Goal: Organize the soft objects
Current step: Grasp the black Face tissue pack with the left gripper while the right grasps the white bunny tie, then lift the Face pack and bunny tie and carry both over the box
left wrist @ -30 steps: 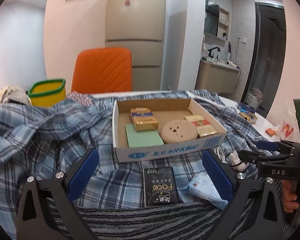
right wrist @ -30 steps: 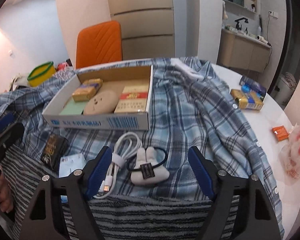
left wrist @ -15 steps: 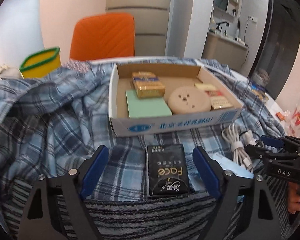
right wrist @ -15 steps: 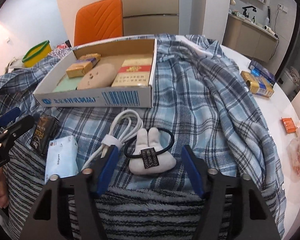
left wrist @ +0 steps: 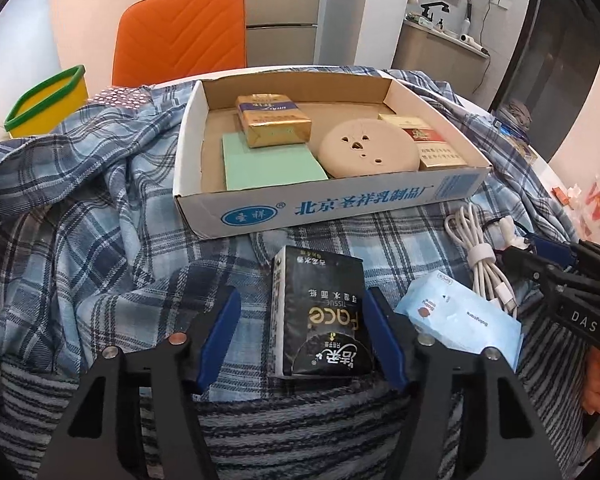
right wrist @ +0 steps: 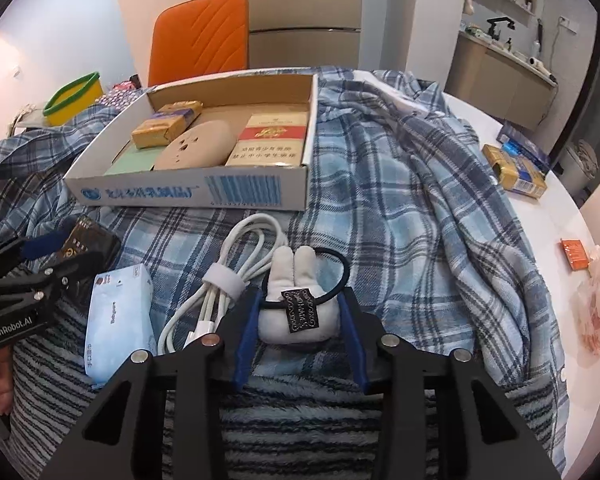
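Observation:
A black "Face" tissue pack lies on the plaid shirt between the fingers of my left gripper. Its jaws are closing: the right pad is at the pack's edge, the left pad still stands off it. My right gripper is closing around a white bunny plush on a black hair tie, with the pads just beside it. A light blue tissue pack and a coiled white cable lie between the two grippers. The cardboard box behind holds two cigarette packs, a green pad and a round beige cushion.
A striped towel lies under both grippers at the near edge. At the back stand an orange chair and a yellow tub. More cigarette packs and an orange packet lie on the white table at the right.
Both grippers have narrowed a lot. The left one dropped and tilted down over the black tissue pack, now between its fingers. The right one stayed over the bunny plush.

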### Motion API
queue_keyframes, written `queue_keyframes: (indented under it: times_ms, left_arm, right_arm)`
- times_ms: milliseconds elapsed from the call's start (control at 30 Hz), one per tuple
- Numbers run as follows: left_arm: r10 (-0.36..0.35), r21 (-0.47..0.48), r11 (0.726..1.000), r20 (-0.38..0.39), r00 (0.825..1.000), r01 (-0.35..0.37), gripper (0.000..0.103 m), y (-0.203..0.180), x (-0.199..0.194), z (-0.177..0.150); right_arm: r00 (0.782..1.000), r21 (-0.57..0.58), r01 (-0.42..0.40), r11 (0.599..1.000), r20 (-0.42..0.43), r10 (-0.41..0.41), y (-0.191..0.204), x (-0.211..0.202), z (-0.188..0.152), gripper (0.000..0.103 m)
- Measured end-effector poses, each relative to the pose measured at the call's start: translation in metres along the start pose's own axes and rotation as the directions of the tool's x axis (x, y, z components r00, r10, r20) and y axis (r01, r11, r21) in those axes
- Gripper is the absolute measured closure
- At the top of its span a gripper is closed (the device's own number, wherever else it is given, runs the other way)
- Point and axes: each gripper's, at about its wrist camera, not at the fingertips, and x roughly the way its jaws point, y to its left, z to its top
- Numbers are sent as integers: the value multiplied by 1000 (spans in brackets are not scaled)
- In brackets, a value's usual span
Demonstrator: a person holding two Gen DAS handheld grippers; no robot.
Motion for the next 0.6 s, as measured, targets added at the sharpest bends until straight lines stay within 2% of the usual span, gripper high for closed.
queue_keyframes:
  times_ms: [200,367,400,433,467,600]
  left_arm:
    - [14,27,1000,11,1000,-14,35,-6,-3,0]
    - [32,40,999,-18,999,-32,35,-8,4,1]
    - [32,37,999,-22,999,-31,38,-7,5,1]
    - [31,36,999,-25,999,-30,51,-7,6,1]
    - [32,39,999,-34,999,-30,57,-7,7,0]
    - [23,61,998,-9,1000,-22,58,-11,3,-1]
  right_arm:
    - [1000,-1,2,1000,-4,-2,0,0,0,62]
    - [1000,-1,3,1000,0,-3,1,0,0,62]
    - [1000,-3,3,1000,1,-3,1,0,0,62]
    - [1000,-3,3,1000,1,-3,1,0,0,62]
    - [1000,-4,4,1000,2,-4,1,0,0,62]
    - [1000,-5,4,1000,16,-4,1,-3,0,62]
